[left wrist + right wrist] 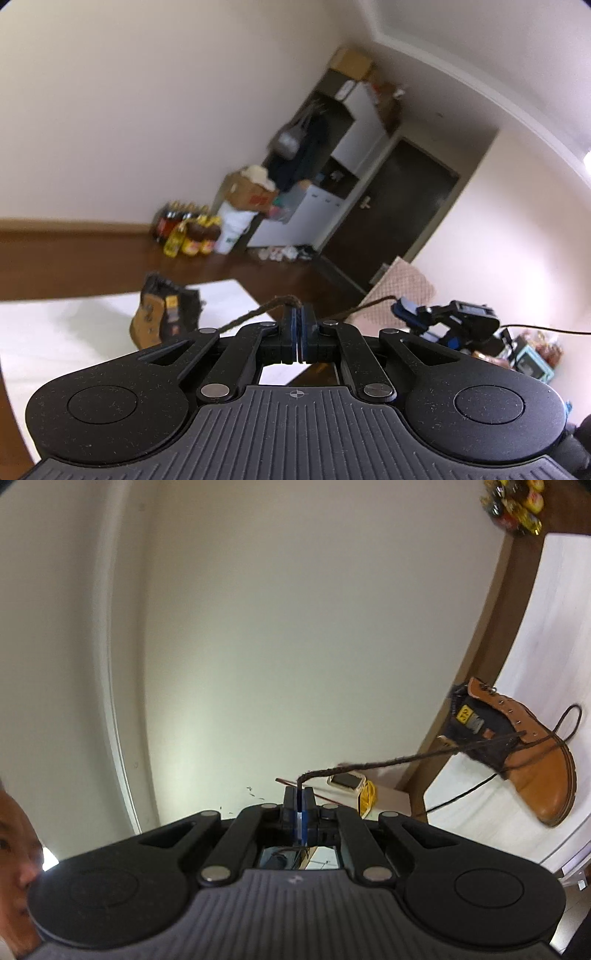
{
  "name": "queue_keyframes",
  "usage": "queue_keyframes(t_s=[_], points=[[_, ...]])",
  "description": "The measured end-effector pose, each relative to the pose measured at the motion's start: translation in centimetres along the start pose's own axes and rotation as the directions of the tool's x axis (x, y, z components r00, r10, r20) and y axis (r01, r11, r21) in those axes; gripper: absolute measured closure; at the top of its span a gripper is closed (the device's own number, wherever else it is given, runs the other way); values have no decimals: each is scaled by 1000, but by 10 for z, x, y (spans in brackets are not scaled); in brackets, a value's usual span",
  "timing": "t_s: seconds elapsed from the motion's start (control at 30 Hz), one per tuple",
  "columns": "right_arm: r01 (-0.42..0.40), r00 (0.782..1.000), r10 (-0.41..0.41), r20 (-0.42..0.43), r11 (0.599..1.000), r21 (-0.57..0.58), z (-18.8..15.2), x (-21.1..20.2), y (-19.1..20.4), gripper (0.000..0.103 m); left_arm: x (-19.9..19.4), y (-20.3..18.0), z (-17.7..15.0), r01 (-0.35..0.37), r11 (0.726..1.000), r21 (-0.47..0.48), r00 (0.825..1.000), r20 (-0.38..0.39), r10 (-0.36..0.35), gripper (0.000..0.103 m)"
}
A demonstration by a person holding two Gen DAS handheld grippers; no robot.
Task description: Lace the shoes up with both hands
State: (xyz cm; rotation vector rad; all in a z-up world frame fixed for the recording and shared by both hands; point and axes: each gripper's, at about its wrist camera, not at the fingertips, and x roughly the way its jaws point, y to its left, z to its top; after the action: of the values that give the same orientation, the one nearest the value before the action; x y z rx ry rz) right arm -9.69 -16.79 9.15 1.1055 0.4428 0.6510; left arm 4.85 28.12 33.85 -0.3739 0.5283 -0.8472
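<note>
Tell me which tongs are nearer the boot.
Right, narrowly, I'd judge. Both pinch the lace, well clear of the boot: it sits off to the right of the right tongs and ahead-left of the left tongs.

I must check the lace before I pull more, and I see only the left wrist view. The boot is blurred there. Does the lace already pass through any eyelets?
Observer: In the right wrist view the lace enters the tan boot low on the eyelet rows; the upper eyelets look empty.
Operator: Is the right gripper really holding its end?
Observer: Yes. The right gripper is shut on the lace, which rises from its tips and runs to the boot.
Operator: Is there slack anywhere?
Observer: One strand forms a loose loop on the white table behind the boot.
</note>
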Motion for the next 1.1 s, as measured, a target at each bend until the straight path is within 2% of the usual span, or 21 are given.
queue_keyframes(t_s=[0.13,0.17,0.3,0.47,0.57,0.67,0.73,0.77,0.83,0.9,0.97,1.03,1.1], points=[[16,999,-13,36,995,-95,-15,-19,48,100,-31,-33,15,21,996,83,999,41,-24,101],[44,998,-38,47,989,-141,-19,-24,66,100,-41,-45,22,32,993,118,997,67,-40,101],[25,997,-6,80,972,-236,-27,-36,109,100,-60,-79,36,74,977,200,986,133,-102,101],[-31,991,68,119,957,-287,-33,-48,142,100,-66,-108,33,121,965,233,971,173,-163,101],[-24,992,61,114,952,-304,-39,-43,149,100,-59,-118,25,128,965,228,971,168,-168,101],[22,996,5,89,951,-308,-45,-33,143,100,-47,-123,11,97,977,190,987,112,-119,101],[64,997,-46,67,953,-296,-48,-25,135,100,-35,-126,-6,61,988,143,997,41,-68,101],[127,992,-118,48,945,-303,-53,-18,128,100,-30,-127,-15,45,991,128,999,6,-46,101],[162,986,-163,22,942,-294,-56,-11,118,100,-14,-128,-37,19,996,88,997,-79,-12,101],[242,967,-256,-3,916,-320,-63,-5,109,100,5,-128,-59,21,999,39,987,-159,-15,101],[317,936,-350,-35,884,-344,-74,0,97,100,22,-129,-77,34,999,14,973,-227,-30,101],[354,914,-401,-57,861,-366,-84,6,89,100,31,-134,-94,54,999,1,959,-279,-51,101],[395,882,-463,-90,829,-396,-98,7,82,100,42,-143,-116,96,995,7,934,-347,-87,101]])
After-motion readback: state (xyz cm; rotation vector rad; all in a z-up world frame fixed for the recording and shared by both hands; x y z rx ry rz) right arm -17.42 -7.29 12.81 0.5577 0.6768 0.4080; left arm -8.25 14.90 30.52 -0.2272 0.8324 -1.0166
